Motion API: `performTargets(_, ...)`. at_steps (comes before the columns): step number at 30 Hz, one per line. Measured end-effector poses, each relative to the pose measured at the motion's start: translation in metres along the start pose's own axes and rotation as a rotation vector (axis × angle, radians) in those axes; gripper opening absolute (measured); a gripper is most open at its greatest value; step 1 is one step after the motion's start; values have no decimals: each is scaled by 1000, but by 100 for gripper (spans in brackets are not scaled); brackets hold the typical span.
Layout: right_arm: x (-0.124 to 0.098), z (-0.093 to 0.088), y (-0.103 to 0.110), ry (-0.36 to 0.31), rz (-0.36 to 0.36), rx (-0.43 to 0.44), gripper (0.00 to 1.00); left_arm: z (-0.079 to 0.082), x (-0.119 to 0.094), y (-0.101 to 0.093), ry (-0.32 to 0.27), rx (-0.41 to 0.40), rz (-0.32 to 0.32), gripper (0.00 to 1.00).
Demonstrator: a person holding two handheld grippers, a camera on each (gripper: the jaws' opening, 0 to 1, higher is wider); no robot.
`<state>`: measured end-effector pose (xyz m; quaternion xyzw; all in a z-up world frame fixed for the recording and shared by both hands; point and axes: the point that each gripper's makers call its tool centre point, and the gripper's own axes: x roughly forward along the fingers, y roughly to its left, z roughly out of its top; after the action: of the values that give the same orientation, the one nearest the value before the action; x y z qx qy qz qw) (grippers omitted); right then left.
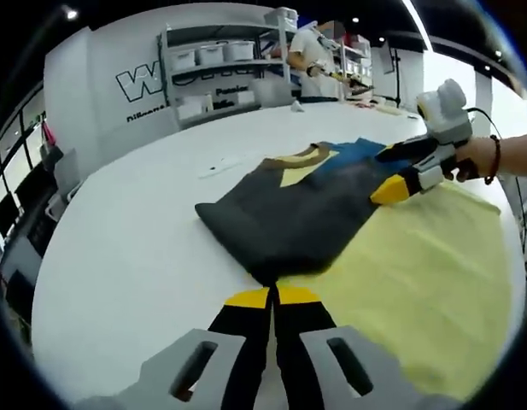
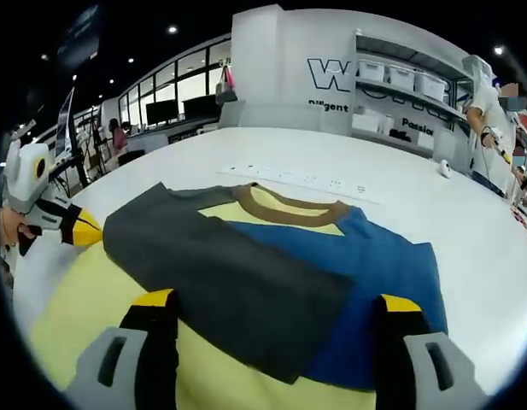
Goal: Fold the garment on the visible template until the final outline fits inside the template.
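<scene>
Am working garment (image 2: 272,273) on white table (image 1: 118,256): grey side lying folded across blue, collar (image 2: 289,209) showing, part resting on yellow template (image 1: 434,282). Left gripper (image 1: 272,299) closing jaws together, apparently empty. Right gripper (image 2: 276,307) spreading wide over hem, gripping nothing. Judging fold partly done; more folds remaining.

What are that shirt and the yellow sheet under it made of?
The shirt looks like soft matte knit cloth, probably cotton: it drapes, folds flat, and has a ribbed brown collar. The yellow sheet looks like thin matte fabric or felt, lying flat with faint wrinkles; which one is unclear.
</scene>
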<state>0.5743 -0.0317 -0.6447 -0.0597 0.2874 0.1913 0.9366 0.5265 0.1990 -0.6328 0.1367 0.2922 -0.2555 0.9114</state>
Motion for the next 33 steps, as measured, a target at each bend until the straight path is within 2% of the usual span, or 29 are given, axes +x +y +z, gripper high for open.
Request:
performTargets(4,0,0,0,-1,1,0,95,12,-3,-6,-49,17,-20,1)
performTargets(8,-1,0,1,0,1,0,95,15,4,-7,-30,91,-10,9)
performTargets(9,-1,0,2,0,2,0,95,12,9,-7,-9,127,-9,11)
performTargets(13,-2,0,3,0,3,-1,95,14,17,-10,-6,143,-15,13)
performTargets(19,-3,0,4,-1,5,-2,96,20,24,-9,-5,172,-11,11)
performTargets(24,-4,0,5,-3,6,-3,96,22,25,-11,2,216,-6,3)
performTargets(27,-5,0,5,-4,6,-3,96,22,23,-9,3,176,-7,3)
performTargets(30,-5,0,6,-5,5,-2,96,23,17,-8,-21,129,-19,2)
performTargets(33,-5,0,6,-4,5,-2,96,26,12,-6,-41,122,-28,2)
